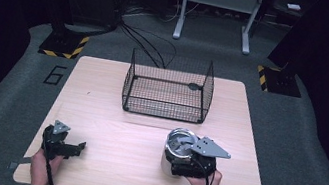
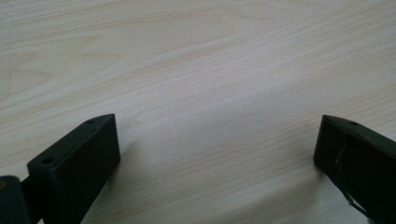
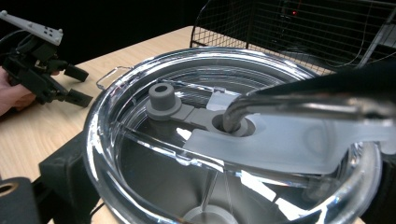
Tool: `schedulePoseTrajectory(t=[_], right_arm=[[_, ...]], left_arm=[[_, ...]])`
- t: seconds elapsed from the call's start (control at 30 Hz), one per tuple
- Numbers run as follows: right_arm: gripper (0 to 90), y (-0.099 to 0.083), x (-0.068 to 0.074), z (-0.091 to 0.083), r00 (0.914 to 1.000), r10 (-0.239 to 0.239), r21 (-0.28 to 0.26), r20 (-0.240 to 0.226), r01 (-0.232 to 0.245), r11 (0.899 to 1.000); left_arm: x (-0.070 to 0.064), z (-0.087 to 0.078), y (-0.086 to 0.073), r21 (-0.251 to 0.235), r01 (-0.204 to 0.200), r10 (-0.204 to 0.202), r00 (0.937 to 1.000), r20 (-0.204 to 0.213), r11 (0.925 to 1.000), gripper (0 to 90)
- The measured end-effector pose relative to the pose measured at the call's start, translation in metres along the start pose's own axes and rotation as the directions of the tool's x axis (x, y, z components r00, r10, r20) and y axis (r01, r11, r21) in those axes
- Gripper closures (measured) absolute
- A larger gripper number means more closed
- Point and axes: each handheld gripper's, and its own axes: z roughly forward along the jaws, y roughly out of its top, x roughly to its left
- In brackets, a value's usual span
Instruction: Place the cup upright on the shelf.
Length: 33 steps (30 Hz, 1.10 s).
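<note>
a steel tumbler (image 1: 174,151) with a clear plastic lid (image 3: 233,140) stands upright on the near right part of a pale wooden table (image 1: 145,135). the right gripper (image 1: 189,163) is held by the person's right hand (image 1: 203,184) at the table's near edge and sits around the tumbler, one black jaw on each side of the cup. whether the jaws actually press on its wall cannot be told. in the right gripper view, the lid fills the frame from above: a see-through rim, a grey rubber stopper (image 3: 162,100) lifted out on its tab, and a metal straw (image 3: 299,105) entering a hole in the lid.

on the near left part of the table, the left gripper (image 1: 77,149) is held low in the person's left hand (image 1: 41,163). the left gripper view shows its two jaws spread wide apart over bare wood grain, with nothing between them.

farther back, at the middle of the table, stands a black wire basket (image 1: 168,85), well apart from the tumbler and both grippers. a small dark object (image 1: 194,86) lies inside it near the far right; too small to tell what it is.

beyond the table lies grey carpet (image 1: 299,125) with cables (image 1: 146,39).
</note>
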Motion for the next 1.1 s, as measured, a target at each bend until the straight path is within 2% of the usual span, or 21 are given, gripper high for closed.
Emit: schedulePoseTrajectory(t=[0.47,0.97,1.1], right_arm=[[3.6,0.017,-0.018,0.005,0.9997,0.009,-0.009,0.024,-0.008,1.000],[3.6,0.037,-0.030,0.013,0.9994,-0.001,-0.009,0.034,0.002,1.000],[3.6,0.043,-0.033,0.016,0.9990,0.012,-0.010,0.044,-0.011,1.000]], left_arm=[[0.000,0.000,0.000,0.001,-0.001,0.001,1.0000,0.001,1.0000,0.4],[0.000,0.000,0.000,0.001,-0.001,0.001,1.0000,0.001,1.0000,0.4],[0.000,0.000,0.000,0.001,-0.001,0.001,1.0000,0.001,1.0000,0.4]])
